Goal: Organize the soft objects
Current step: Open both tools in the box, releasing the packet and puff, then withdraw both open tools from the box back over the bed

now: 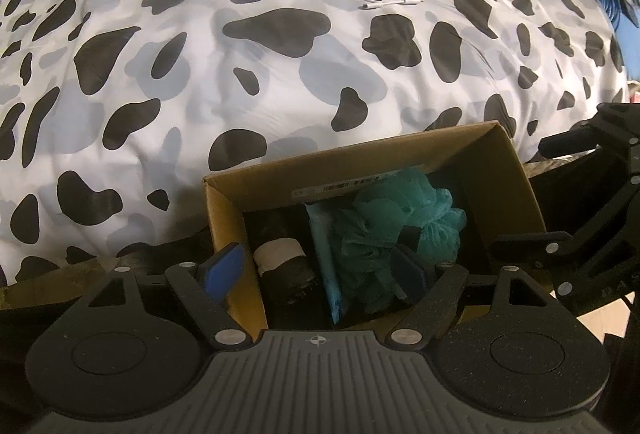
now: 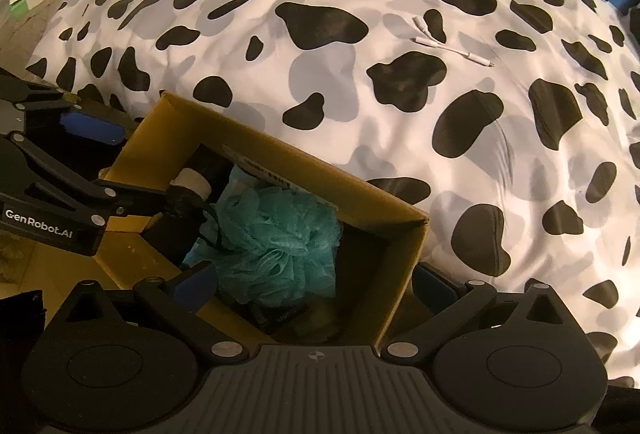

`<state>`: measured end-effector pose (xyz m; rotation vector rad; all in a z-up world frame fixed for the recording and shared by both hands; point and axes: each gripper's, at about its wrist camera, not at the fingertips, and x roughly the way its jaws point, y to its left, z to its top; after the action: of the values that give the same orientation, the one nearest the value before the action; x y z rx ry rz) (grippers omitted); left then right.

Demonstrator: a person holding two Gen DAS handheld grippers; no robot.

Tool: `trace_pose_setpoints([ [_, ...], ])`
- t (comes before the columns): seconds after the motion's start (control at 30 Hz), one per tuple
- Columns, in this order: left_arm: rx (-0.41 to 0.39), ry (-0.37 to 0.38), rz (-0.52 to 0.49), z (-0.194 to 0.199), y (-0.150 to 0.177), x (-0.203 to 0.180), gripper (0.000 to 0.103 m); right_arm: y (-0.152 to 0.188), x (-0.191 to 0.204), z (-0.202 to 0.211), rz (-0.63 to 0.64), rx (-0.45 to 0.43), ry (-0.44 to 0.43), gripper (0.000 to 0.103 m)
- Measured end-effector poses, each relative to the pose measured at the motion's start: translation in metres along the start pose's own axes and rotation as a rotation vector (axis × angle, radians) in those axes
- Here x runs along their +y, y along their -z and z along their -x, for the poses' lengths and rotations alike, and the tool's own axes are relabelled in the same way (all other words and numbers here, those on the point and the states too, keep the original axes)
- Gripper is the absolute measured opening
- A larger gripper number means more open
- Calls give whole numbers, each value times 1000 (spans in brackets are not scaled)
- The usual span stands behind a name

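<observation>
Both grippers hang over an open cardboard box (image 1: 516, 169) at the edge of a bed. The left gripper (image 1: 316, 266) stands with jaws spread wide, one finger outside the box's left wall, the other against a teal mesh bath pouf (image 1: 384, 230), clamping nothing. The right gripper (image 2: 316, 284) is likewise spread, straddling the box's right wall. The pouf lies inside the box beside a dark roll with a pale band (image 1: 280, 254). Beyond, a cow-print duvet (image 1: 200, 73) carries a white cable (image 1: 390, 3).

Teal mesh loofah (image 1: 394, 230) in cardboard box (image 1: 508, 169)
</observation>
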<state>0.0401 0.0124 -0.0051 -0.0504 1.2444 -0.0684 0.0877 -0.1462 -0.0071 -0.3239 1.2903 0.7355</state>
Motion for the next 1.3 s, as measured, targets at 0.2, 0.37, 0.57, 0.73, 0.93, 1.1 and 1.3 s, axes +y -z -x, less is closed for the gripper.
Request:
trace_pose_setpoints([
  [0.2,-3,-6,7,1,-1,1,80,1,-2,0,-11,-2,14,103],
  [0.37,-11,-11,8,2,-3,1,80,0,-7,2,-34,-19,29,103],
  [0.57,-34,-10,5,5,-5,0,80,0,-13,6,-60,-44,43,103],
  [0.73,-66,-8,10,9,-9,-2,80,1,-19,10,-86,-73,52,103],
  [0.93,-126,-12,6,16,-14,-6,80,0,-29,18,-124,-130,55,103],
  [1.1,-156,-8,21,20,-18,-4,80,-2,-35,26,-136,-189,72,103],
  [1.3,-179,-8,14,22,-24,-4,80,-7,-36,29,-106,-236,99,103],
])
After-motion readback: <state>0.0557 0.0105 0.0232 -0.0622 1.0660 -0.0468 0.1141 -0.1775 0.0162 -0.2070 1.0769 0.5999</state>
